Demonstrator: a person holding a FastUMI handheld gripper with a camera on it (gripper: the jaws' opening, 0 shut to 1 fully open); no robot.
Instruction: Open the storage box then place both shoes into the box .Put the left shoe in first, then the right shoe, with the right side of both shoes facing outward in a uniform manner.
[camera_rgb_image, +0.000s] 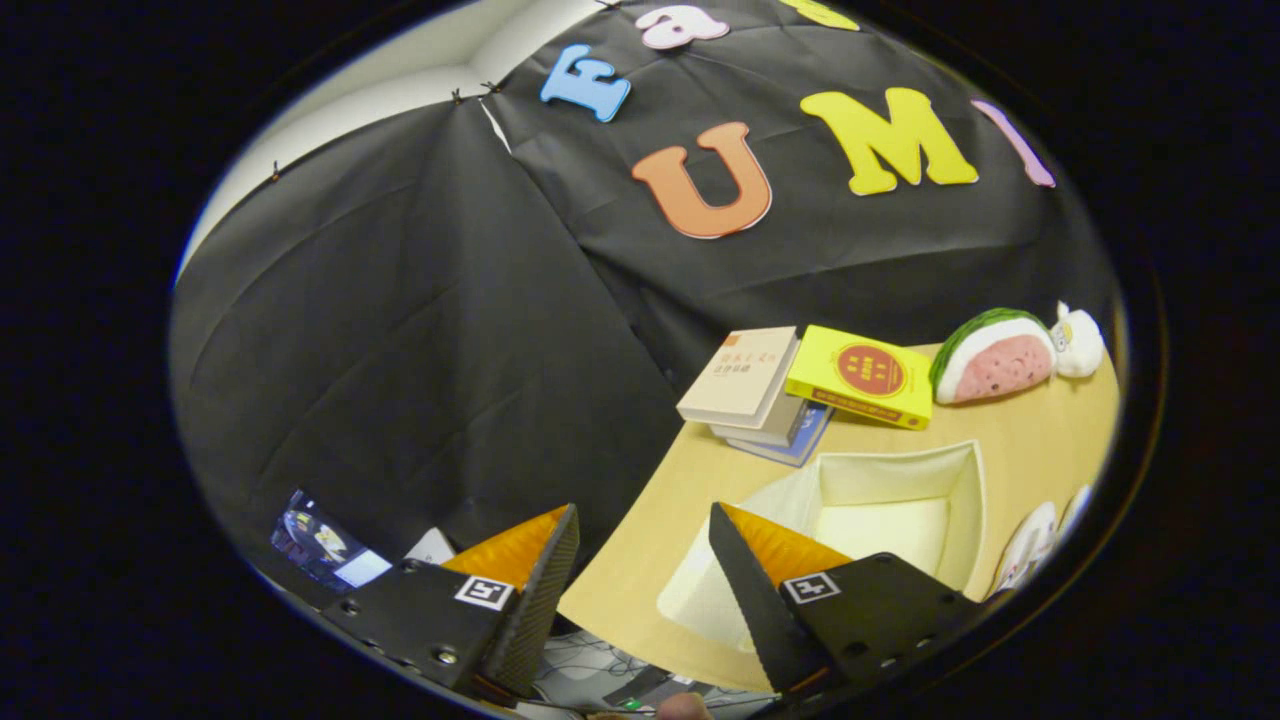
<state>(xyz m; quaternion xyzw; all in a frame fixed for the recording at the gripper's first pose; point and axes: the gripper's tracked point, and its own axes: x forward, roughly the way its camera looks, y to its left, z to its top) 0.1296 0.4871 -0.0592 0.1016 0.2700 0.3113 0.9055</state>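
Observation:
The white storage box (900, 500) lies on the wooden table (640, 560), its open side showing a bare pale interior. A white shoe (1030, 545) lies just to the right of the box, only partly seen. My gripper (645, 525) hangs open above the table's near left edge, nothing between its fingers. One finger (760, 590) is in front of the box's near left corner, the other finger (545, 580) is out past the table's edge.
Beyond the box lies a stack of books (745, 385) with a yellow book (865, 375) beside it. A watermelon-slice plush (992, 355) and a small white plush (1078, 342) sit at the far right. Black cloth walls the booth. A small screen (325, 550) glows beside the left finger.

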